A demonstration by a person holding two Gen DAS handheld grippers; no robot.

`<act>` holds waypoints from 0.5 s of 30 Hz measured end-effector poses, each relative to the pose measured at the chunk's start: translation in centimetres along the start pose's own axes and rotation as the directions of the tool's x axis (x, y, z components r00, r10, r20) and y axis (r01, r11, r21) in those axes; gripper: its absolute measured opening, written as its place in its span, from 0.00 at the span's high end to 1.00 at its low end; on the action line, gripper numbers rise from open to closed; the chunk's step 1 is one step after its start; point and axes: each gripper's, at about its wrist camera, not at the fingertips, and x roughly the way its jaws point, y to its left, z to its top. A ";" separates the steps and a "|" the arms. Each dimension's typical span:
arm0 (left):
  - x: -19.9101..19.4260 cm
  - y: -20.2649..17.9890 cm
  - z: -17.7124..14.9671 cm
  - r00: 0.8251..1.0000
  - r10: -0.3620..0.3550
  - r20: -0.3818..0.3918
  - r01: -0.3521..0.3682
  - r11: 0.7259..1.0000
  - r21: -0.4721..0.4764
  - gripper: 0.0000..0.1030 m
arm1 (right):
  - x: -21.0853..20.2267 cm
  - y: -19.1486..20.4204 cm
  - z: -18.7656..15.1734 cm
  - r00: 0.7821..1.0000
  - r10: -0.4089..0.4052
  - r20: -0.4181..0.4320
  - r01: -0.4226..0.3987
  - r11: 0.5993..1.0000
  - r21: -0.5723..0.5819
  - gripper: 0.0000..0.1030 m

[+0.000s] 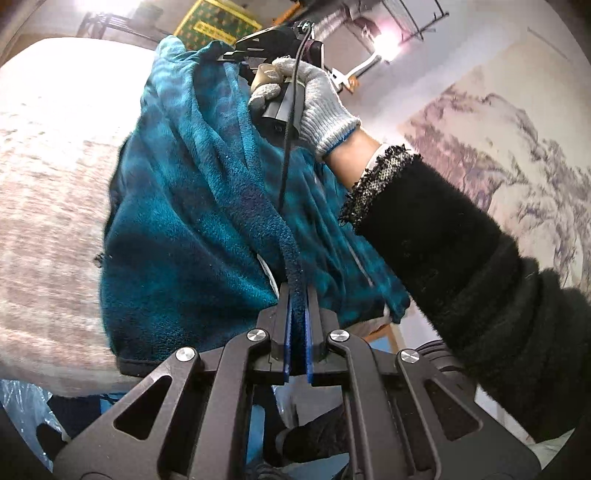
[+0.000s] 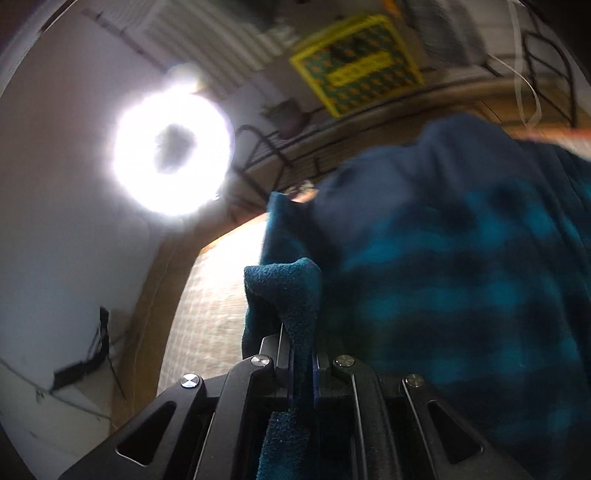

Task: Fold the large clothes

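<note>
Left wrist view: left tool (image 1: 298, 295) clenched on a dark edge strip of the teal fleece garment (image 1: 184, 221), the strip pinched between the blue pads (image 1: 286, 332). Garment hanging lifted in folds above a pale pink-beige bed (image 1: 48, 184), stretched from this tool up to the right tool (image 1: 231, 55) at top centre. Right tool gripped by a hand (image 1: 306, 107) in a grey knit glove, black fuzzy sleeve (image 1: 461, 258) running down to the right; its tip buried in the upper edge of the fleece. Black cable (image 1: 290, 129) dangling from that tool across the cloth. Wall hanging with a mountain scene (image 1: 498, 155) at right; yellow-bordered green box (image 1: 218, 22) at top.

Right wrist view: right tool (image 2: 301, 354) clamped on a folded teal edge of the garment (image 2: 461, 277), cloth running down through the closed jaws. Bulk of the fleece filling the right side, blurred. Bed surface (image 2: 210, 295) left of the cloth, inside a wooden frame. Bright ring lamp (image 2: 171, 147) at upper left; the same yellow-bordered box (image 2: 356, 62) at top.
</note>
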 end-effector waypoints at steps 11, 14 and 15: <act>3.0 -0.8 -0.9 0.995 0.051 -0.087 -0.046 0.997 0.058 0.97 | 1.7 -6.6 -1.0 0.994 -0.079 -0.071 0.083 0.996 0.044 0.88; 2.1 -1.2 -1.0 0.994 0.061 -0.096 -0.054 0.995 0.079 0.78 | 0.3 -6.0 -0.8 0.991 -0.101 -0.084 0.101 0.995 -0.005 0.61; 1.4 -1.1 -1.3 0.993 0.064 -0.095 -0.056 0.995 0.087 0.70 | -0.3 -5.8 -0.9 0.989 -0.122 -0.079 0.120 0.992 -0.028 0.57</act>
